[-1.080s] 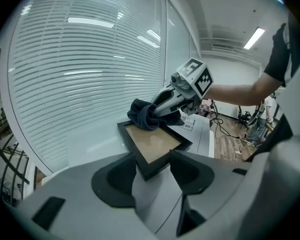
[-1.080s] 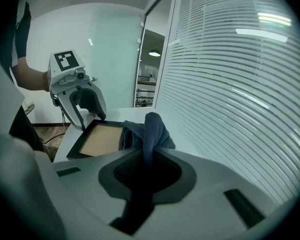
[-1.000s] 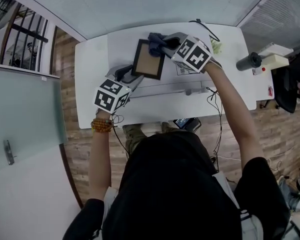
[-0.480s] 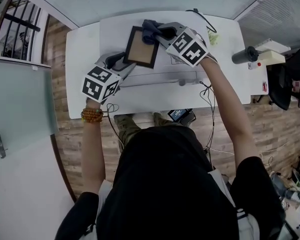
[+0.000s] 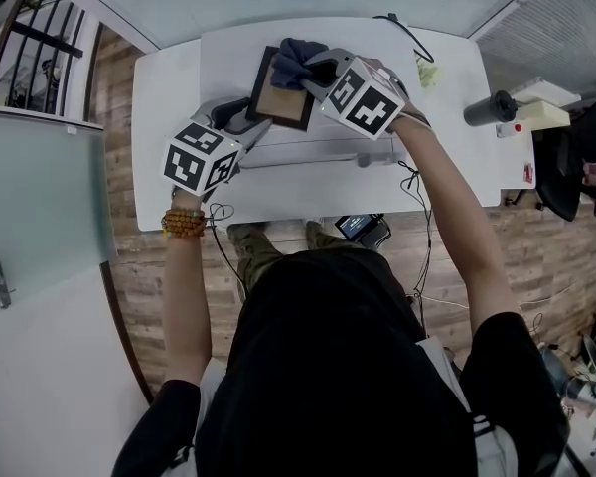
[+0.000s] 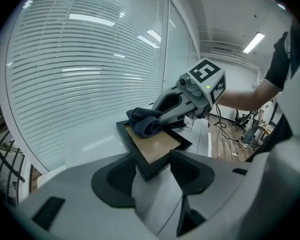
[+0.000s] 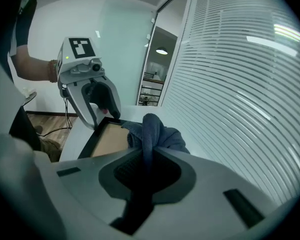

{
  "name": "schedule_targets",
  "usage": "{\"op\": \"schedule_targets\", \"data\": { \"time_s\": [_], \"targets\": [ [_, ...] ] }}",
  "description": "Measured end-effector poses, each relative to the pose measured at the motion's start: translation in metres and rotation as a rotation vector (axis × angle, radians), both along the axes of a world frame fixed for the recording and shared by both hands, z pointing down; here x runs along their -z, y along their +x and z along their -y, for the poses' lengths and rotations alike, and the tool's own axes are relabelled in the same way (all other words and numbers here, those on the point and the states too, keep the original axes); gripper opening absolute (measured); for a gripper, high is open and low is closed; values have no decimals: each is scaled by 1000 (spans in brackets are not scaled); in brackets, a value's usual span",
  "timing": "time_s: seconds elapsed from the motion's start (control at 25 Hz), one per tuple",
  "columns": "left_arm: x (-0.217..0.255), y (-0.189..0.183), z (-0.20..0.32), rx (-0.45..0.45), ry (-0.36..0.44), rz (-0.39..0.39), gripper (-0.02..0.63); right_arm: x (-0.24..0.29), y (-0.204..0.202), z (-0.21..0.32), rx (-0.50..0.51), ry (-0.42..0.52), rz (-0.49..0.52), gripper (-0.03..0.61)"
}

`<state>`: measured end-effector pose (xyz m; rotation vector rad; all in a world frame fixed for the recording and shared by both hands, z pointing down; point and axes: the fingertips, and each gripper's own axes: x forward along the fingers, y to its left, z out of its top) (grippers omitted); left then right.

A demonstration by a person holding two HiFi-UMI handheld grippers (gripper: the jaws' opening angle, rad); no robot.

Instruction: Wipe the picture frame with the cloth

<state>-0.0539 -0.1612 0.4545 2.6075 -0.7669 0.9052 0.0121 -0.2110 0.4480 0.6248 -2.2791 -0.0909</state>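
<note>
The black picture frame (image 5: 275,97) with a brown inside lies on the white table (image 5: 179,87). My left gripper (image 5: 249,123) is shut on its near corner (image 6: 149,170), one jaw on each side of the black edge. My right gripper (image 5: 314,74) is shut on the dark blue cloth (image 5: 295,58), a fold of which (image 7: 149,134) runs down between its jaws. The bunched cloth (image 6: 145,122) rests on the frame's far part, next to the brown panel (image 7: 108,139). The left gripper (image 7: 97,101) stands at the frame's opposite corner.
A black cylinder (image 5: 493,109) lies on a side stand at the right. A small green thing (image 5: 427,76) and a cable (image 5: 407,33) are on the table's far right. A dark device (image 5: 363,229) sits below the near table edge. Window blinds (image 6: 90,74) stand just beyond the table.
My right gripper has slid the cloth a little to the left over the frame's far edge, with a slight roll. The left gripper and the frame have stayed put.
</note>
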Motion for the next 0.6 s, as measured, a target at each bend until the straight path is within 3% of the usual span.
{"op": "schedule_targets", "data": {
  "time_s": [0.2, 0.6],
  "targets": [
    [-1, 0, 2, 30, -35, 15, 218, -3, -15, -23, 65, 43, -102, 28],
    [-4, 2, -4, 60, -60, 14, 218, -6, -31, -71, 138, 77, -95, 28]
  ]
}}
